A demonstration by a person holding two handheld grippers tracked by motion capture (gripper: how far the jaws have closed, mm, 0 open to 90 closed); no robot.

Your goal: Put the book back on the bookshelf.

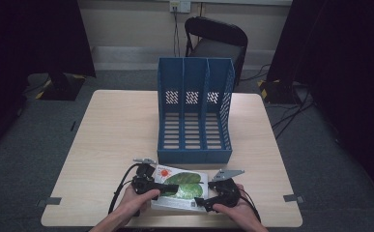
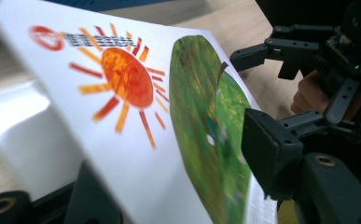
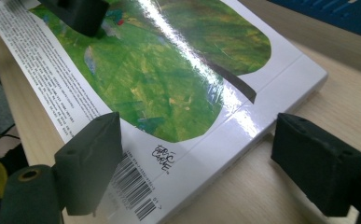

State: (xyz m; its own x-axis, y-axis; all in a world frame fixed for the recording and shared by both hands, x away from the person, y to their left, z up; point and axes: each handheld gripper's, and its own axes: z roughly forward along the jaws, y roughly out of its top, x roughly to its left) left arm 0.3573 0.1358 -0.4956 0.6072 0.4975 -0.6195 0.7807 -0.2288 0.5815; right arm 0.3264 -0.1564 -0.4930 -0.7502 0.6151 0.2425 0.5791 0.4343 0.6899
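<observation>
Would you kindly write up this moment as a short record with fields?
Object in hand: picture book, back cover up, green leaf and orange sun art
Left gripper: jaws around the book's edge, one above the cover, one below; edge appears lifted
Right gripper: jaws open, straddling the barcode corner, not pressing
Nearby: blue three-slot file rack, upright beyond the book
Surface: light wooden table

A white-covered book (image 1: 182,188) carries a mottled green leaf shape, an orange sun with red and yellow rays, black print and a barcode. Just behind the book stands a blue file rack (image 1: 194,113) with slotted floor and perforated back. Both rest on a pale wood-grain table (image 1: 112,130); black grippers flank the book.
</observation>
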